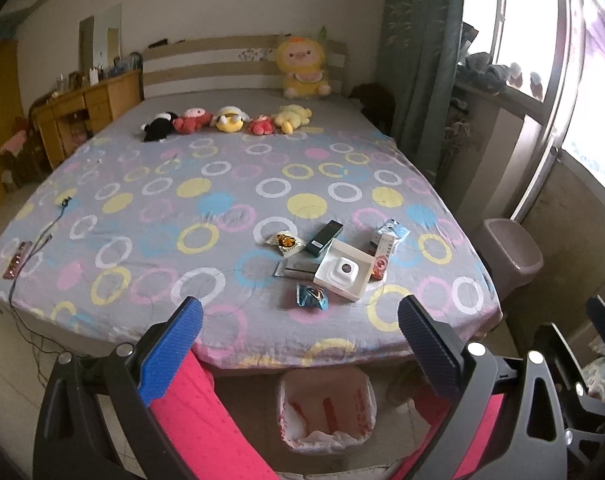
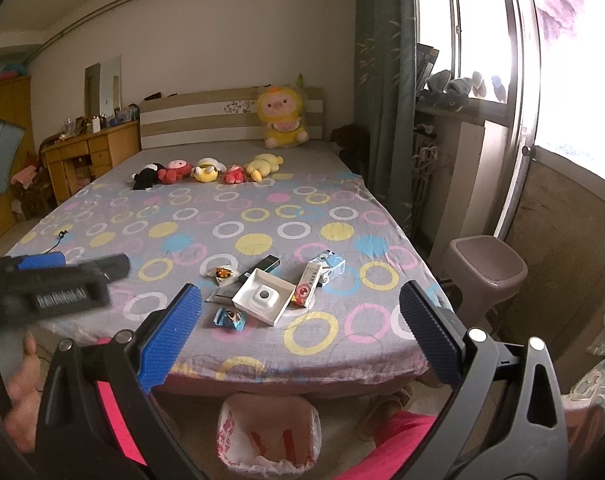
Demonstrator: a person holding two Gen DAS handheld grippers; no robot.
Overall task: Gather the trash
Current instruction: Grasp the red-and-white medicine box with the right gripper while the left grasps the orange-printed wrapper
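Both the left gripper and right gripper hover wide open and empty above the white-lined bin at lower centre, seemingly placed to catch the wrappers and cardboard boxes clustered mid-frame near the circle-patterned bed's edge.

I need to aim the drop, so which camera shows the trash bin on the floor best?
The left wrist view: the lined trash bin shows its whole rim and inside. In the right wrist view, the bin is cut off by the frame's bottom edge.
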